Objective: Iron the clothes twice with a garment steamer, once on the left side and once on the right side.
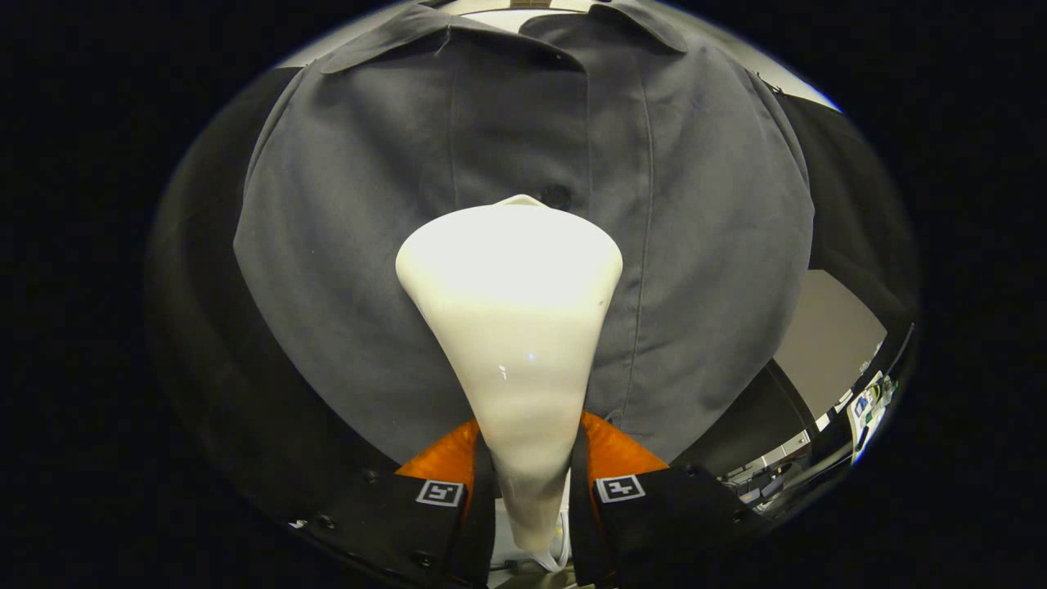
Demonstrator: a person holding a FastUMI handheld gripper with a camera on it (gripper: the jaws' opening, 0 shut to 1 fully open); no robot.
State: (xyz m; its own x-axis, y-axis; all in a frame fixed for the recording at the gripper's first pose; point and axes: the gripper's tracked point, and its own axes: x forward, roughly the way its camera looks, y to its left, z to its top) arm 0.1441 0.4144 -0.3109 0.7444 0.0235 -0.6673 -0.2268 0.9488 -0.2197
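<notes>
A grey collared shirt (343, 213) hangs upright just ahead, its button placket running down the middle. A white garment steamer head (511, 294), cone-shaped and widening toward the shirt, stands between my fingers. My gripper (532, 483) is shut on the steamer's narrow neck, one finger (458, 466) on each side. The steamer's broad face points at the shirt's middle, close to a dark button (558, 196) on the placket. I cannot tell whether the face touches the cloth.
Black cloth (204, 327) hangs behind the shirt on both sides. To the lower right, past the shirt's hem, a pale wall (826, 335) and cluttered desks (859, 409) show in the distance.
</notes>
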